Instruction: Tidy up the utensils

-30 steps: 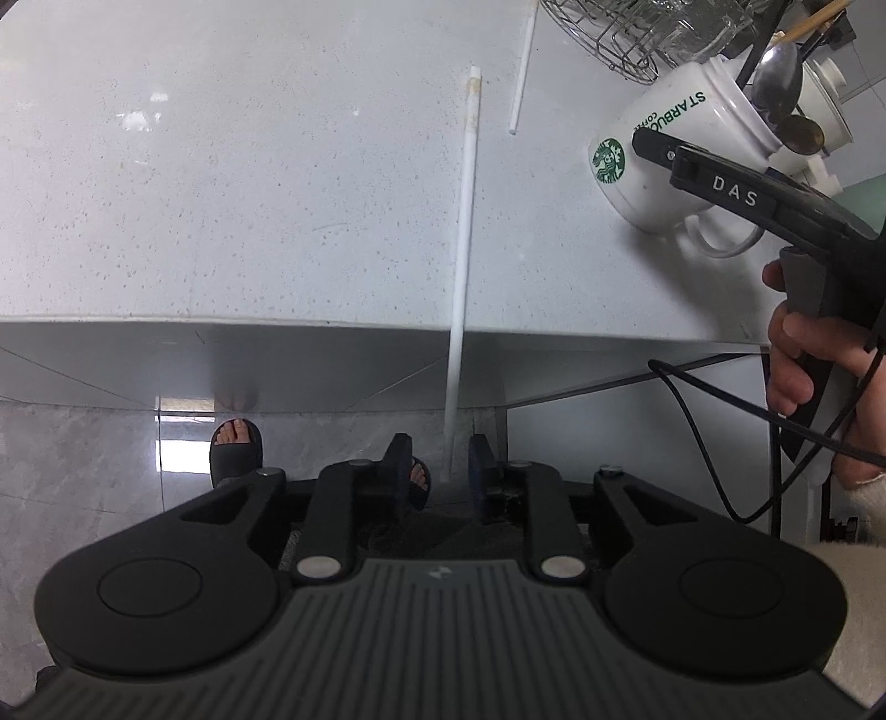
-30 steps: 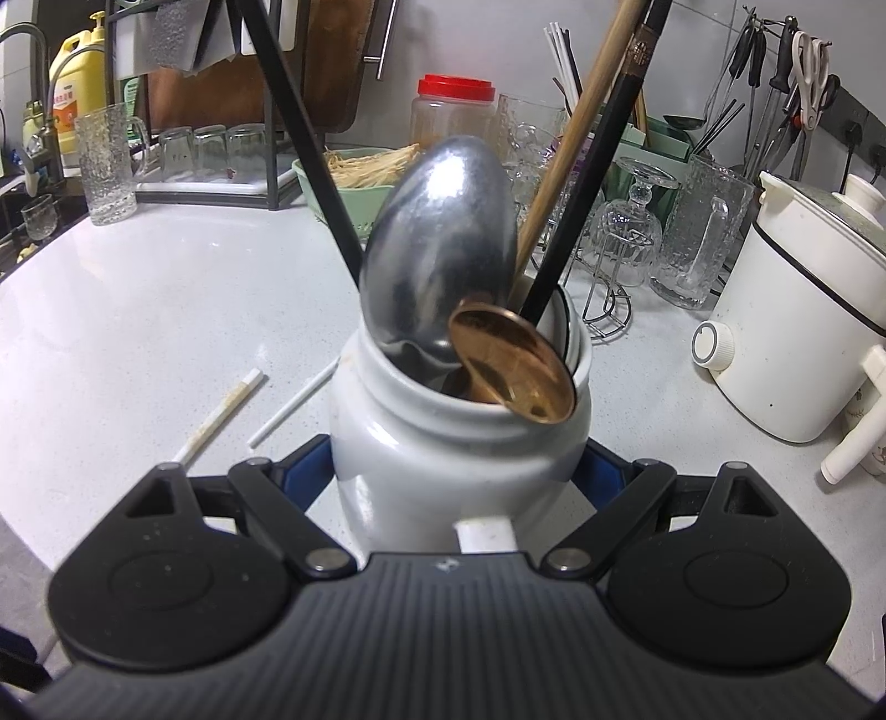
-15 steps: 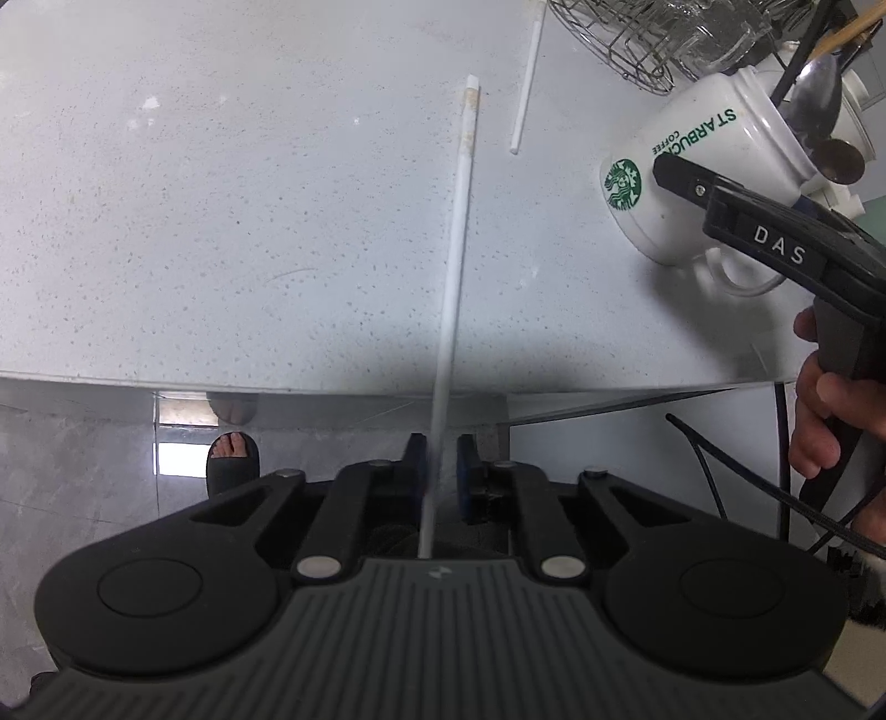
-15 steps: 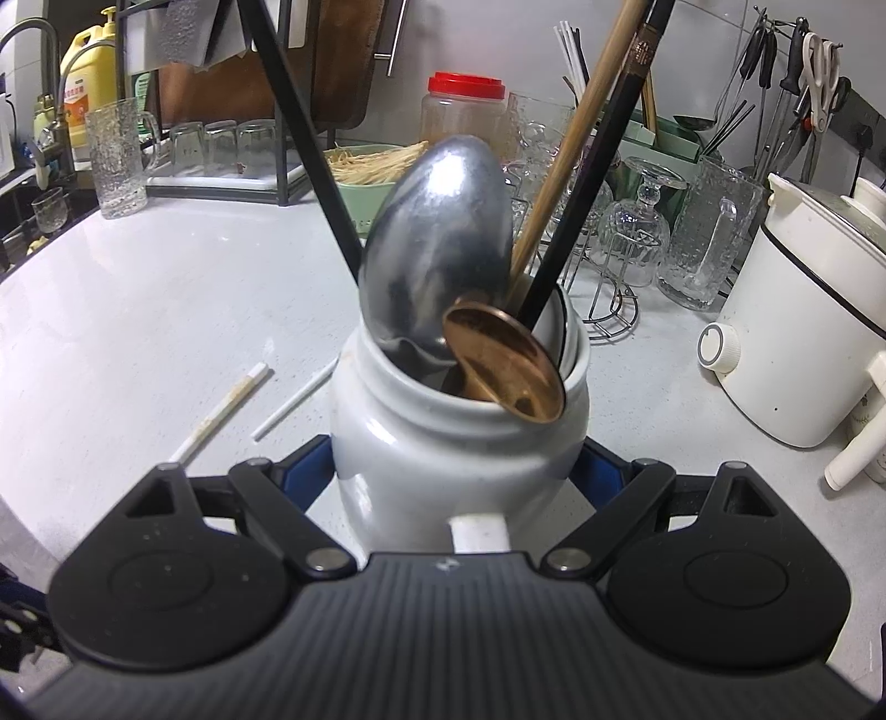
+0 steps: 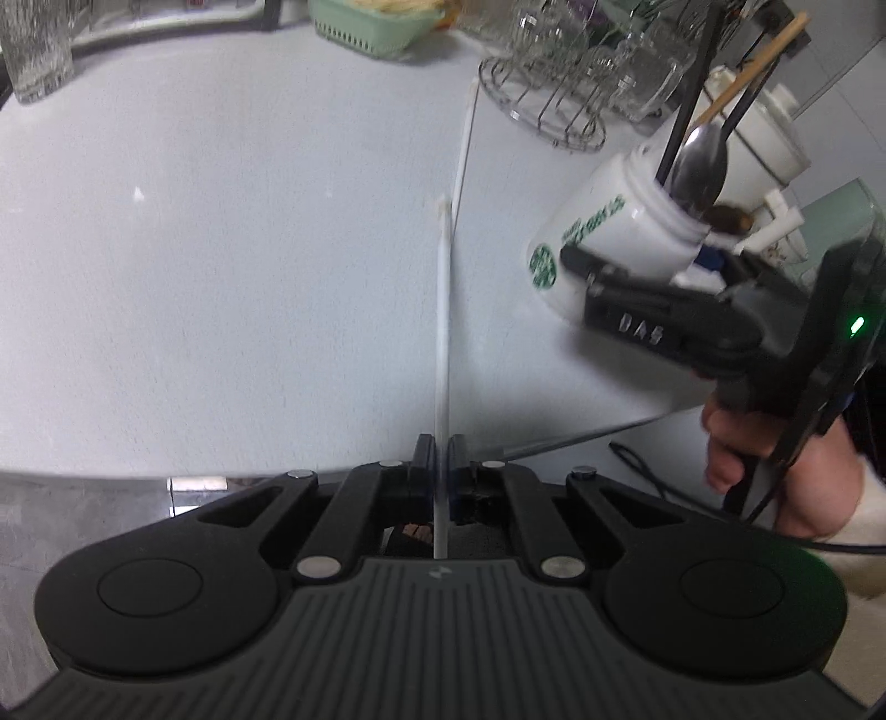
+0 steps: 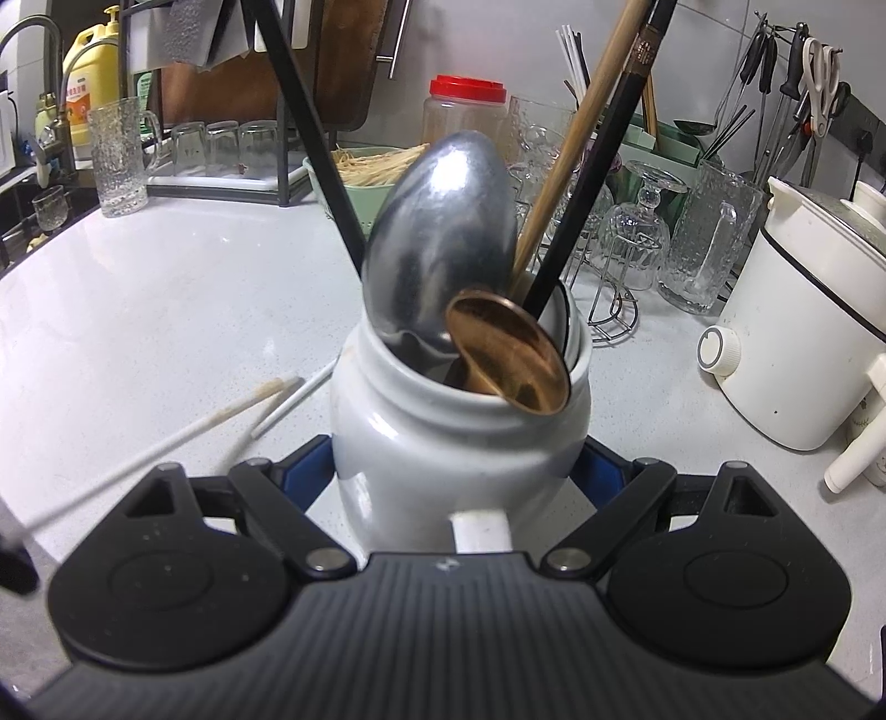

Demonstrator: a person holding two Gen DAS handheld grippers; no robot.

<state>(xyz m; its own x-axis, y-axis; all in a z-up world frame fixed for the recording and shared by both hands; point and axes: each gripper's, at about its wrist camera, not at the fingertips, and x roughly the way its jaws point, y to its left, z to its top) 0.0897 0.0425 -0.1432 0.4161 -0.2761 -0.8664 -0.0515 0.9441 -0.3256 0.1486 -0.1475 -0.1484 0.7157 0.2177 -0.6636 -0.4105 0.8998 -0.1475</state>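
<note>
My left gripper [image 5: 441, 459] is shut on the near end of a white chopstick [image 5: 442, 332], which is lifted off the counter and points away from me. A second white chopstick [image 5: 464, 149] lies on the counter beyond it. My right gripper [image 6: 459, 471] is shut on a white Starbucks mug [image 6: 443, 437] and tilts it; the mug [image 5: 603, 243] is to the right of the held chopstick. The mug holds a silver spoon [image 6: 443, 243], a copper spoon [image 6: 509, 360], black chopsticks [image 6: 598, 155] and a wooden chopstick [image 6: 576, 138]. Both white chopsticks show left of the mug in the right wrist view [image 6: 166, 443].
A wire rack of glasses [image 5: 576, 83] stands behind the mug. A white cooker [image 6: 803, 332] is at the right. A green basket [image 5: 376, 27], a red-lidded jar [image 6: 465, 111] and glass mugs [image 6: 119, 155] line the back. The counter edge [image 5: 166, 471] is near my left gripper.
My left gripper closed on the white chopstick and lifted its near end, the view tipping up over the counter. My right gripper stayed shut on the mug, now tilted more.
</note>
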